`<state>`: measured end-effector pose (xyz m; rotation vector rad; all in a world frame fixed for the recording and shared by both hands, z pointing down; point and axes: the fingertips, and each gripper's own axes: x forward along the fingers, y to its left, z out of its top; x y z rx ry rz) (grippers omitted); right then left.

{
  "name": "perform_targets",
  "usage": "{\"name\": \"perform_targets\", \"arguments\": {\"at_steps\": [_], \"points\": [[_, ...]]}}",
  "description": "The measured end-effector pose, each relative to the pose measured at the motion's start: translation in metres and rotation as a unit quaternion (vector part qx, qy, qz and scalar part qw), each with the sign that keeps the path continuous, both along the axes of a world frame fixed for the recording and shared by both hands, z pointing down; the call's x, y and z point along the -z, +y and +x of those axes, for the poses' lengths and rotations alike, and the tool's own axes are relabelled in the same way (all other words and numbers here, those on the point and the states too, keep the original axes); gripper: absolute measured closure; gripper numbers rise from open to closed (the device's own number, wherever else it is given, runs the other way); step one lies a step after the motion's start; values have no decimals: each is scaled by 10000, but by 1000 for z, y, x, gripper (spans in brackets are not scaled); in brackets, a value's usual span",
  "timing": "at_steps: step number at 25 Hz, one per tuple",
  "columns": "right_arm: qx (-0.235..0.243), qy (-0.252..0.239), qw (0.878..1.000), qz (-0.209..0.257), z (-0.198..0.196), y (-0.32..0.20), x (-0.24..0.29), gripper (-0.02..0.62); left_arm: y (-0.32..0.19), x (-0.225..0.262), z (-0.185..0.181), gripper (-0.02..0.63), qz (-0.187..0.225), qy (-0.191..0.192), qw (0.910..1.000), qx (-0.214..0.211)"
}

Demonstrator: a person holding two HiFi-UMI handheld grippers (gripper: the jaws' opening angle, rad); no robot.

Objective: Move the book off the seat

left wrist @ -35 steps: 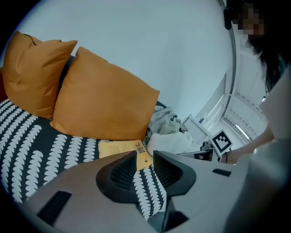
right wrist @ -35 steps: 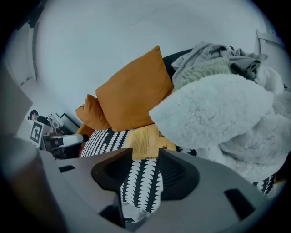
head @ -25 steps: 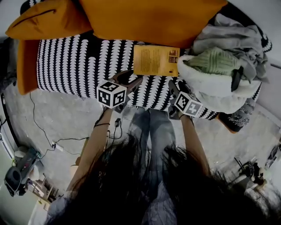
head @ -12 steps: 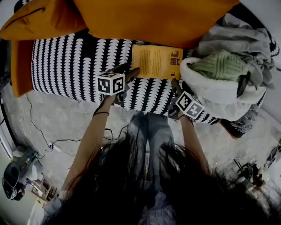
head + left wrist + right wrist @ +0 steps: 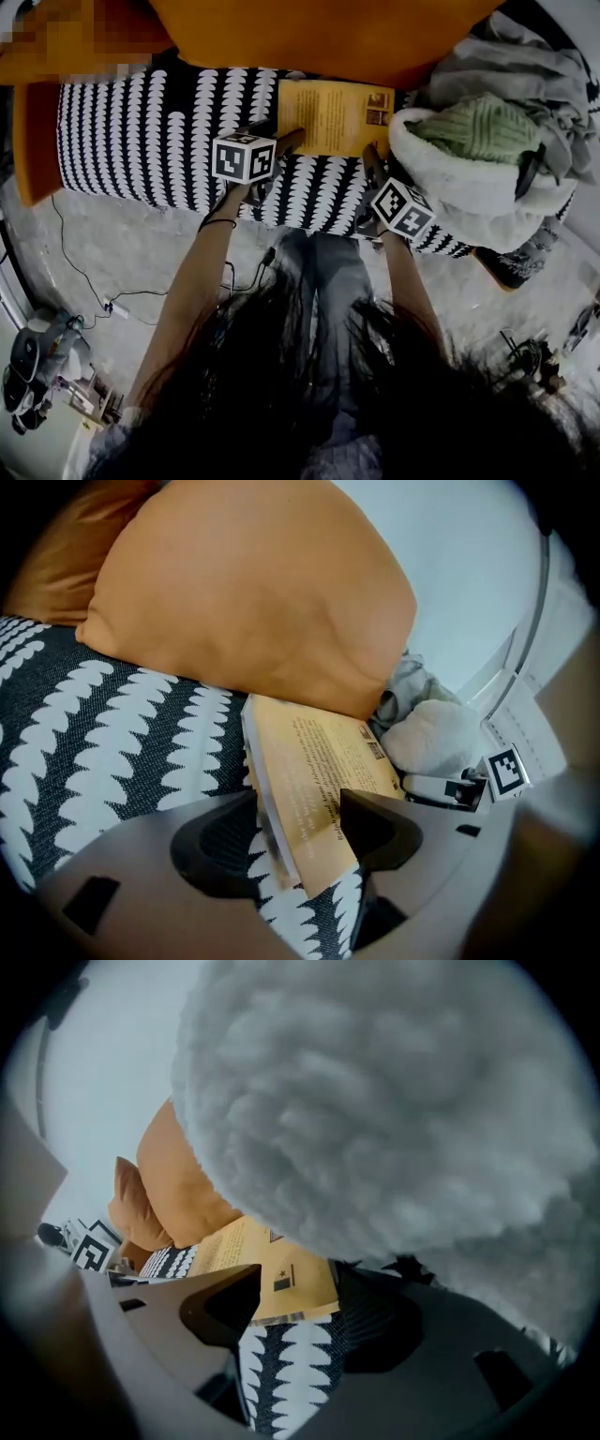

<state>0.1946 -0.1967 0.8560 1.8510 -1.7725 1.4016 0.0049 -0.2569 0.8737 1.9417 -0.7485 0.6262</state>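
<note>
Fingers of left gripper and right gripper, just opened wider, are spread astride the book's 6 o'clock edge.

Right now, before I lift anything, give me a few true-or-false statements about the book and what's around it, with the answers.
1. The book lies on the black-and-white patterned seat. True.
2. The left hand-held gripper is clamped on the book. False: its jaws stand apart, having just been opening, with the book's near corner between them, not pressed.
3. An orange cushion sits at the book's far edge. True.
4. The fluffy white blanket is on the book's left. False: it is piled on the book's right.
</note>
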Motion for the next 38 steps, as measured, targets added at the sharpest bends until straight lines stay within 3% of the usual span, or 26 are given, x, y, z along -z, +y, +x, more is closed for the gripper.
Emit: {"name": "perform_targets", "arguments": {"at_steps": [7, 12, 20, 24, 38], "points": [[575, 548, 9965, -270, 1, 3, -8, 354, 1, -1, -2, 336, -228, 92, 9984, 508], [692, 522, 9947, -556, -9, 16, 1, 364, 18, 5, -14, 336, -418, 54, 9951, 895], [856, 458, 9917, -846, -45, 44, 41, 378, 63, 38, -56, 337, -706, 189, 9794, 1884], [966, 383, 9915, -781, -63, 47, 73, 391, 69, 72, -82, 339, -497, 147, 9713, 2321], [1680, 482, 9844, 195, -100, 2, 235, 393, 50, 241, -122, 339, 660, 440, 9574, 2778]]}}
